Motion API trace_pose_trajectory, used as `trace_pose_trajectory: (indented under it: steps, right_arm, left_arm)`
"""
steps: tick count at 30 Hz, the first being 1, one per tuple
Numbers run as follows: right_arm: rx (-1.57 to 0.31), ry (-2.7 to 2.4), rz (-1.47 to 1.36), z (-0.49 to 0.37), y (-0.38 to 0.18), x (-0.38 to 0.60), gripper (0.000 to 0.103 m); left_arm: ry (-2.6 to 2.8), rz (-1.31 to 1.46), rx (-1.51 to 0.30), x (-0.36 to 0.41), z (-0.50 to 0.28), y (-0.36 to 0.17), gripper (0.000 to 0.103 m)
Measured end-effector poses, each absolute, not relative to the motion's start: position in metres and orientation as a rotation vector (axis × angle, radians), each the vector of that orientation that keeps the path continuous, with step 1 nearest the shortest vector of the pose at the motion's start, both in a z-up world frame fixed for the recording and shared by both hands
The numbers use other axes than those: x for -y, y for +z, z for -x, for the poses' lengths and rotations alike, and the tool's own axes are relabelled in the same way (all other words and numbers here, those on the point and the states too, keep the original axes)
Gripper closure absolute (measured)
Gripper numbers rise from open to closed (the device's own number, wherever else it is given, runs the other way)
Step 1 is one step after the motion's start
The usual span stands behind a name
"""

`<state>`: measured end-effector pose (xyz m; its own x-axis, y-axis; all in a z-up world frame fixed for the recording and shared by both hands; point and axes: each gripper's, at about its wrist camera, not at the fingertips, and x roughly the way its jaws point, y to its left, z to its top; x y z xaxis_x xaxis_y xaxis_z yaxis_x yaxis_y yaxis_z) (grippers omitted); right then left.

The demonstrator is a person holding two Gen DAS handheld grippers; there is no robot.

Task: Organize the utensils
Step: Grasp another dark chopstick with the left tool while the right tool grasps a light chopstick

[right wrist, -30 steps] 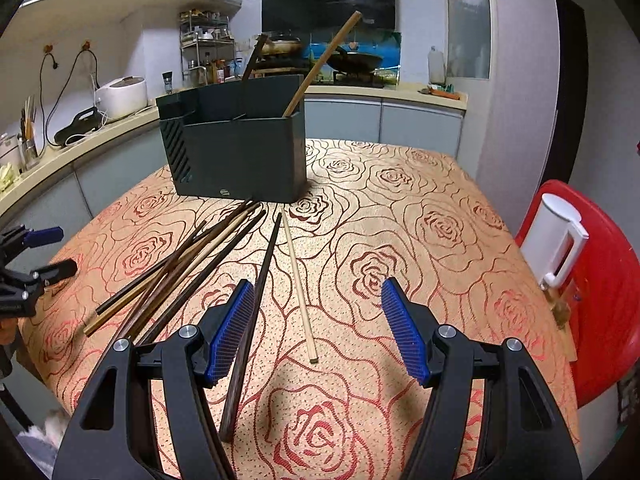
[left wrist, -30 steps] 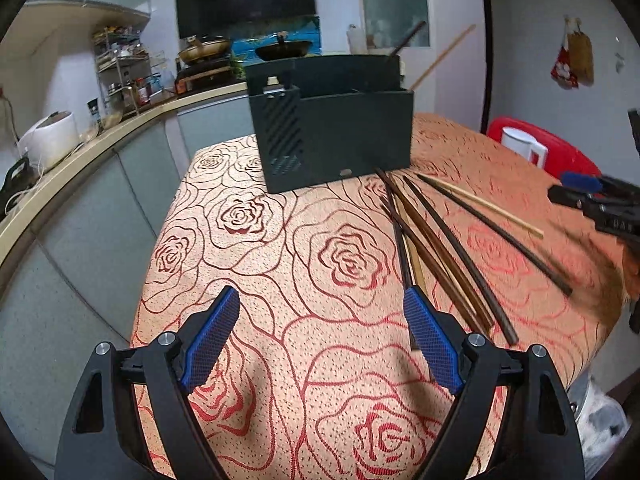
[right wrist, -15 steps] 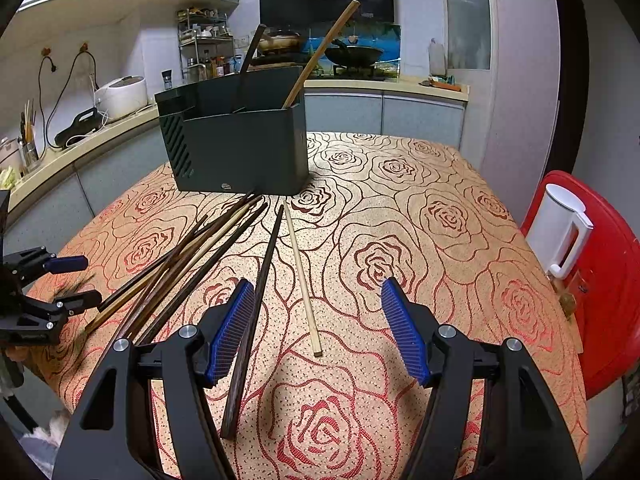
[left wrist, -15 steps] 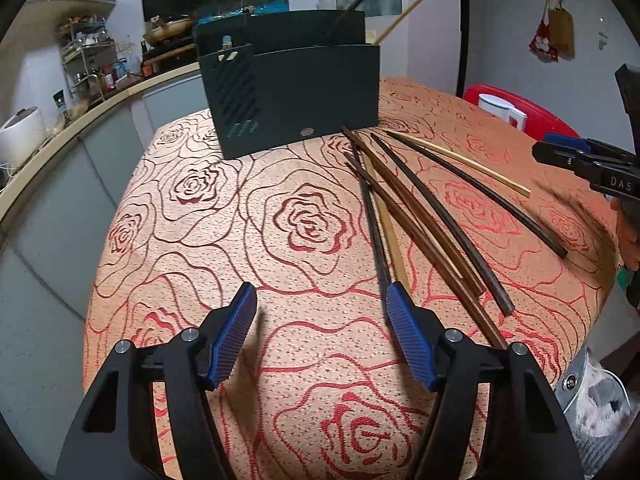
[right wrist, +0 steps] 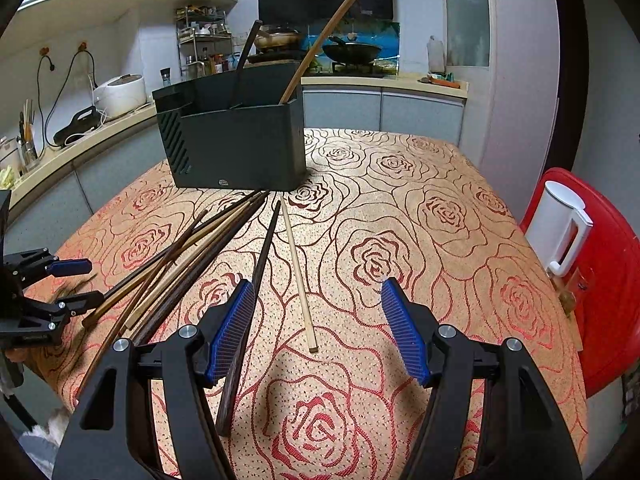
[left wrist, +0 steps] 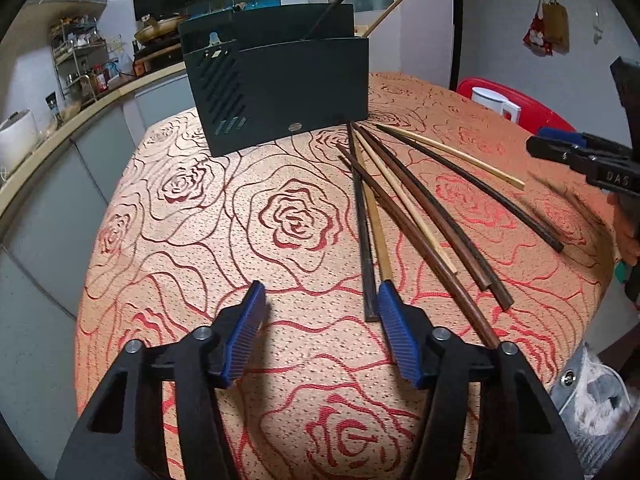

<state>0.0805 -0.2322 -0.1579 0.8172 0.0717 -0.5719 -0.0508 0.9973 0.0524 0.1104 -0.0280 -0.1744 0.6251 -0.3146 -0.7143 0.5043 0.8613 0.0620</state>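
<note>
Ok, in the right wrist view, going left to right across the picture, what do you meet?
Left gripper → bundle of dark and light chopsticks → lone dark chopstick → lone pale chopstick → white kettle on the red stool.

left hand-held gripper (left wrist: 320,300) agape, empty | chopsticks (left wrist: 404,216) loose on tablecloth (left wrist: 200,208) | black holder (left wrist: 280,96) behind

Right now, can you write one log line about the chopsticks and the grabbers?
left gripper: open, empty | right gripper: open, empty | loose chopsticks: on tablecloth | black utensil holder: two chopsticks inside
</note>
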Motion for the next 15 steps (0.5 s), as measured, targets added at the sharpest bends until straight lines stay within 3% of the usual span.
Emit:
trace_pose_trajectory:
  steps: [8,11,15]
  right_arm:
    - [-0.625,0.069,-0.051,-0.081,-0.16,0.235,0.04]
    - [-0.642,0.089,-0.058,-0.083,-0.162,0.235,0.045]
    - [-0.678,0.113,-0.045,-0.087,-0.17,0.231,0.054]
  left_arm:
    - [-0.492,-0.261,-0.775,0.032,-0.111,-0.178,0.069]
    - [-0.49,-0.227,-0.78,0.031,-0.114,-0.178,0.083]
    - [-0.534,-0.22,-0.773,0.038,-0.112,-0.179,0.087]
